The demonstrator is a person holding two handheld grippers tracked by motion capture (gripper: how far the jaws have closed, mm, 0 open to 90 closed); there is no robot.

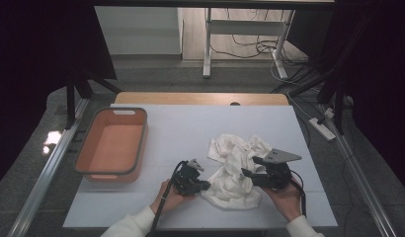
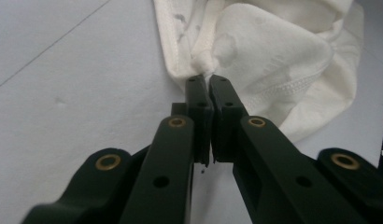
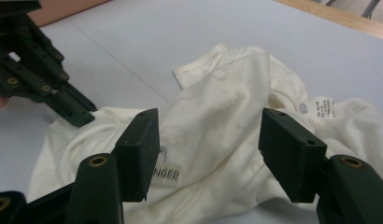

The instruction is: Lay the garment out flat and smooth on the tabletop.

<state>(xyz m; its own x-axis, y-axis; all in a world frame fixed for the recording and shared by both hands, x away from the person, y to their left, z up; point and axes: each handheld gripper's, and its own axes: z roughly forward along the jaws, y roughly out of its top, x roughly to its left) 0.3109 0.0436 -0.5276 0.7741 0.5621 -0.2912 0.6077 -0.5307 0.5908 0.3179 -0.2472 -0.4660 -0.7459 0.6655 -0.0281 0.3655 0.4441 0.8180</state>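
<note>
L tool (image 2: 204, 81) jaws pinched on hem of white T-shirt (image 1: 237, 170), crumpled on the surface (image 1: 190, 128) at 5 o'clock of centre. R tool (image 3: 208, 149) jaws wide apart, straddling shirt, gripping nothing. Orange bin (image 1: 111, 145) at 9 o'clock, well apart. Bare surface toward 12; near edge close to hands.

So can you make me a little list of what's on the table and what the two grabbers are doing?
cloth: crumpled white garment, near the table's front edge
left gripper: jaws shut, pinching the garment's hem
right gripper: jaws open, over the garment, not gripping
bin: orange bin, left of the garment, nothing in it
table: white top
</note>
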